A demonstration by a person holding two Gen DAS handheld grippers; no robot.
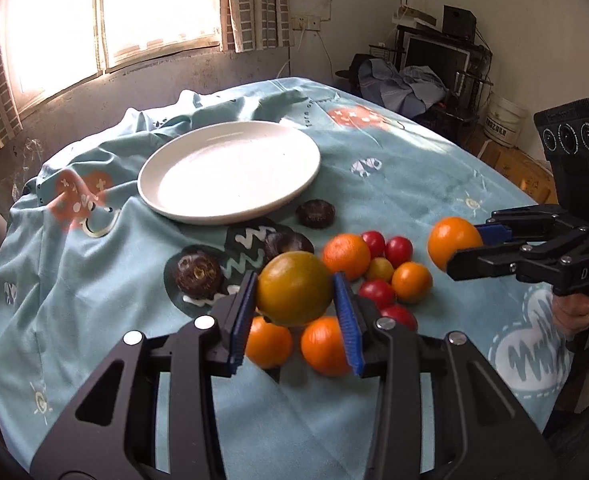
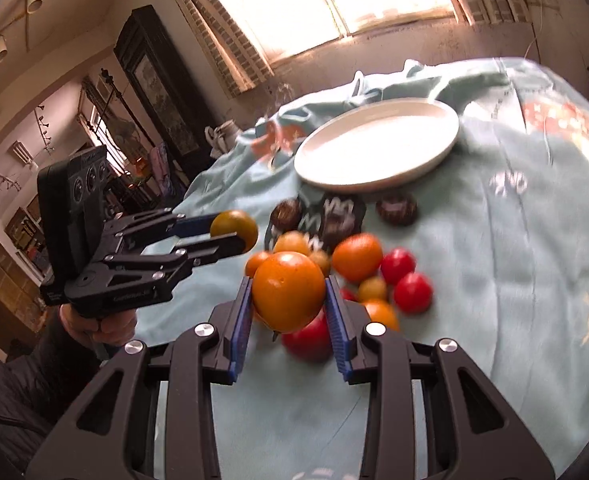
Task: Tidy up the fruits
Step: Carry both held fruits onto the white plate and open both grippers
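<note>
Your left claw (image 1: 294, 294) is clamped on a greenish fruit (image 1: 295, 289); your right claw (image 2: 288, 294) grips an orange (image 2: 287, 290), both above the tabletop's fruit pile (image 1: 378, 276) near the plate (image 1: 229, 172).

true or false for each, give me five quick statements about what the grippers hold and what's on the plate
1. The left gripper holds a greenish-yellow fruit. True.
2. The right gripper is open with nothing in it. False: it is shut on an orange fruit.
3. The white plate holds three fruits. False: nothing lies on it.
4. Red cherry tomatoes lie on the blue tablecloth. True.
5. The dark round fruits sit on the plate. False: they lie on the cloth beside it.
</note>
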